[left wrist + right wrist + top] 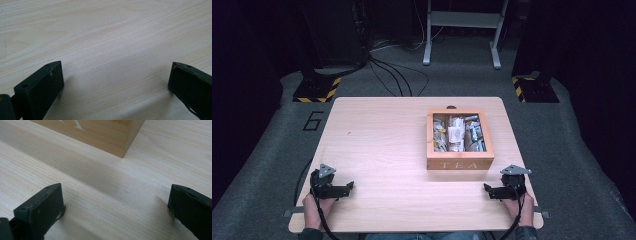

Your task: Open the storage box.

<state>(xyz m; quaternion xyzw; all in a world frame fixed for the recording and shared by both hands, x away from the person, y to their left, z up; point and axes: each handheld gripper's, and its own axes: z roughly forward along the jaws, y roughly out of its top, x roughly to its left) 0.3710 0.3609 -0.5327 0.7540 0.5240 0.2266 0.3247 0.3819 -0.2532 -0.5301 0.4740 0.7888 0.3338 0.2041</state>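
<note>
A wooden tea box (460,163) marked TEA stands right of the table's middle, its window lid showing several tea bags in compartments. My left gripper (347,188) rests near the front left edge, jaws wide open over bare wood (115,70). My right gripper (488,190) rests near the front right edge, just in front of the box's right corner, also open with nothing between its jaws. In the right gripper view the box's front corner (110,135) lies ahead and to the left of the open gripper (116,200).
The light wooden table (382,145) has bare surface left of the box. Behind it on the grey floor lie black cables (392,75), two stands with yellow-black striped bases (317,90), and a grey metal frame (462,30).
</note>
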